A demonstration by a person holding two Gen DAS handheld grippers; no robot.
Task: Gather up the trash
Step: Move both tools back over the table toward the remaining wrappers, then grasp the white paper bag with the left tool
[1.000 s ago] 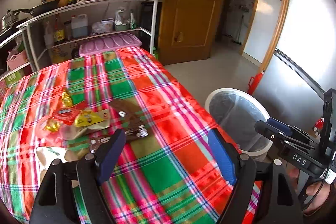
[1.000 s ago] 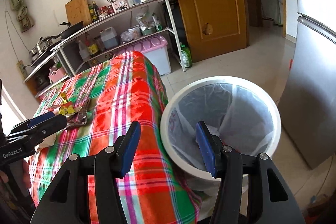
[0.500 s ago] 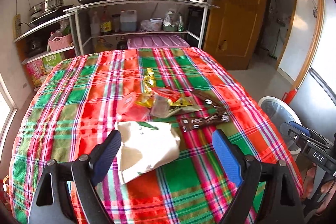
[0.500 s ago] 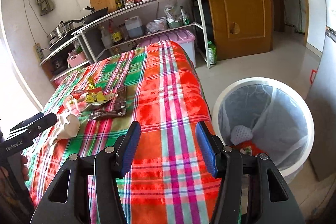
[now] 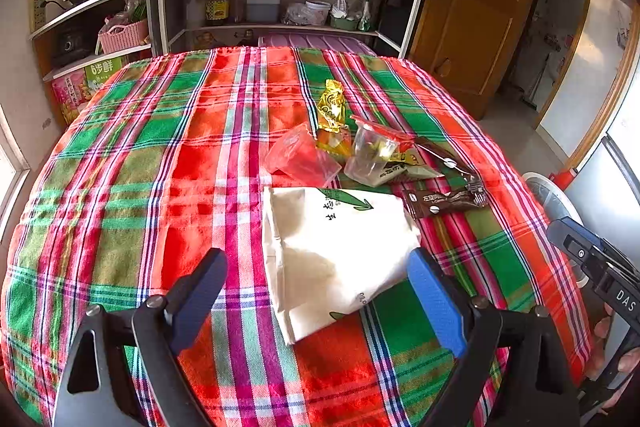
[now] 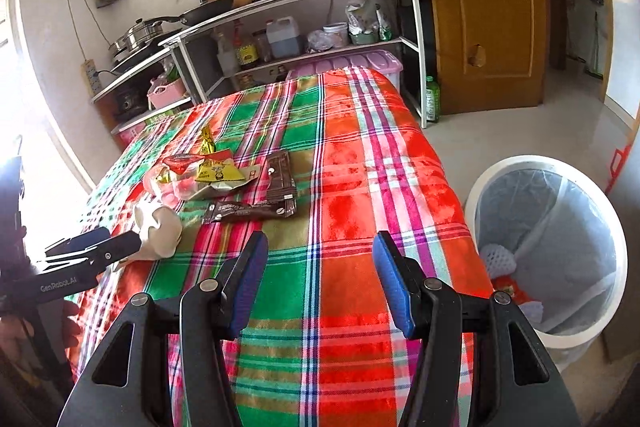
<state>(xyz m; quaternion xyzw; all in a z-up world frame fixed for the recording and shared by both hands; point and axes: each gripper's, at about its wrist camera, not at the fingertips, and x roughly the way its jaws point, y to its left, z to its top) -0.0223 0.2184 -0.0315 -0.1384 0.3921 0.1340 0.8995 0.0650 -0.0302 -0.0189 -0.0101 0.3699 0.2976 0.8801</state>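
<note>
Trash lies in a loose cluster on the plaid-covered desk [image 5: 168, 163], and the white paper bag [image 5: 336, 251] is its nearest piece and the landmark for everything else. Beyond the bag sit a red plastic wrapper [image 5: 298, 157], a gold foil packet [image 5: 332, 107] and a clear cup with a red lid [image 5: 374, 151]; to the bag's right lie two dark brown sachets [image 5: 444, 201].

The left claw [image 5: 320, 301] hangs over the bag's near end. Its jaws have just been opening and now stand wide; the bag lies in the gap between the blue pads [image 5: 434, 301], which do not press on it. The right claw [image 6: 320, 283] is also wide and holds nothing, over bare cloth on the bin's side of the bag. The white bin [image 6: 508, 171] with its clear liner stands on the floor past the desk's edge, far to the bag's right, with a few pieces already inside.

The step in hand looks like a pickup of the bag. To do it well, I would lower the left claw until both pads straddle the bag's narrow width, close on the creased near end rather than the flat middle, and avoid pinching the tablecloth. The bag seems light and crushable, so a firm close should hold it. The right claw could take a sachet meanwhile.
</note>
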